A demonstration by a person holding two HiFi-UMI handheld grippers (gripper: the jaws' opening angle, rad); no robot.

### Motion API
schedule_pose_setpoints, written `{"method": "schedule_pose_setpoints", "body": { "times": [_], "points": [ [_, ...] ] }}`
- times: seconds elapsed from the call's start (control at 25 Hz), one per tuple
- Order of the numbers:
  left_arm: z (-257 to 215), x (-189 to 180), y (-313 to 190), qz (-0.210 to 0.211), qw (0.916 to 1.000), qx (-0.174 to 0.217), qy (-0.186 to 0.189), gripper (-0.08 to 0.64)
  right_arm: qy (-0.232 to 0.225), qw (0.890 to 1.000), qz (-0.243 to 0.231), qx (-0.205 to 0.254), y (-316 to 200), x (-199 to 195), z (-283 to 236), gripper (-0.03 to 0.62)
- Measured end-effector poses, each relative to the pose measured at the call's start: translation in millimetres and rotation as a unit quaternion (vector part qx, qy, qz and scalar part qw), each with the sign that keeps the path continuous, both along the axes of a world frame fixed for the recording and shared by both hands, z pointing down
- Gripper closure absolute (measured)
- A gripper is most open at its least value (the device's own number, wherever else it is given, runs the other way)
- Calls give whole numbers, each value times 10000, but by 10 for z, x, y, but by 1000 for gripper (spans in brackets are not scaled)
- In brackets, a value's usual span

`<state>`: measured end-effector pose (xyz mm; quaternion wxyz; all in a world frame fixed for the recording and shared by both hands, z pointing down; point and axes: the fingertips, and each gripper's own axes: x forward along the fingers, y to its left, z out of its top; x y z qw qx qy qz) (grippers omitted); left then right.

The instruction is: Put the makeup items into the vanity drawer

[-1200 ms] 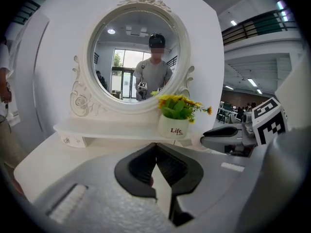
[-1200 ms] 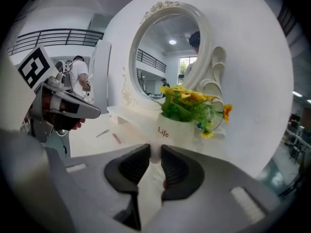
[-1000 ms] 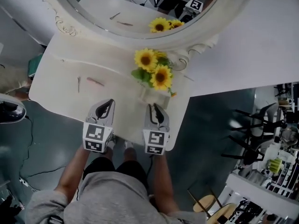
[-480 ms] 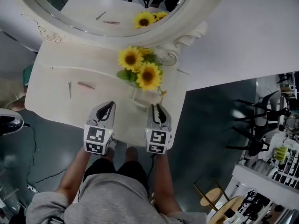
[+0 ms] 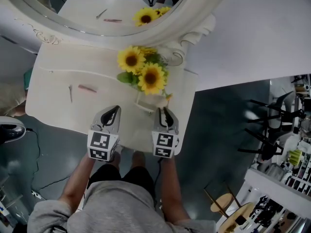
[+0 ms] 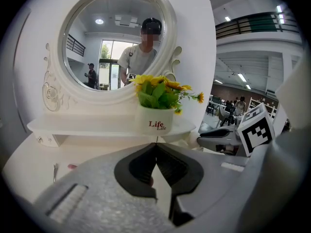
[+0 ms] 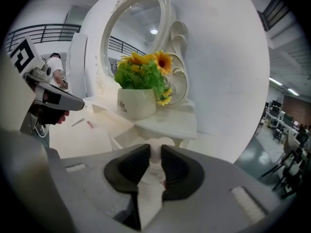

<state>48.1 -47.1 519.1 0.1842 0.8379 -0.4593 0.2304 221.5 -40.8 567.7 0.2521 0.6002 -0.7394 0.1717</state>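
So both grippers are parked side by side over the near edge of the cream-white vanity table (image 5: 53, 113), pointing in toward the big oval mirror with the carved white frame (image 5: 82, 6).

The left gripper (image 5: 113, 109) is closed up. In its own view the dark pads meet right at the tips, and there's nothing between them. The right gripper (image 5: 163, 111) has its jaws a little apart, just a narrow slot. Looking down that slot you see pale vanity surface and a rounded white bit just past the tips (can't tell what that bit is, or whether the pads touch it). It's not holding anything I can make out.

The makeup items are out on the tabletop, over on the left half: a short pink stick (image 5: 87, 88) and a thin grey metal tool (image 5: 70, 92). They're lying near each other but not touching, off to the left of the left gripper and well apart from both grippers.

The white ceramic pot with "Life" printed in red (image 6: 155, 123) holds yellow sunflowers (image 5: 141, 71) and stands just beyond the right gripper, in front of the mirror.
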Motion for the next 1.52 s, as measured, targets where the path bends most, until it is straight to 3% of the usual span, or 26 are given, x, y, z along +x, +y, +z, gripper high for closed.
{"method": "schedule_pose_setpoints", "body": {
  "times": [0.24,0.32,0.72,1.52],
  "points": [
    [15,6,13,-9,10000,-30,-24,549,-141,9998,137,72,3,15,5,488],
    [6,10,21,-10,10000,-27,-25,549,-223,9995,176,106,4,14,-12,451],
    [-93,21,61,-33,9999,98,-11,549,-182,9996,70,194,43,0,-113,449],
    [-1171,-235,71,-397,9916,1232,86,549,-326,9889,-431,1382,1,-404,-1417,449]
  ]
}}
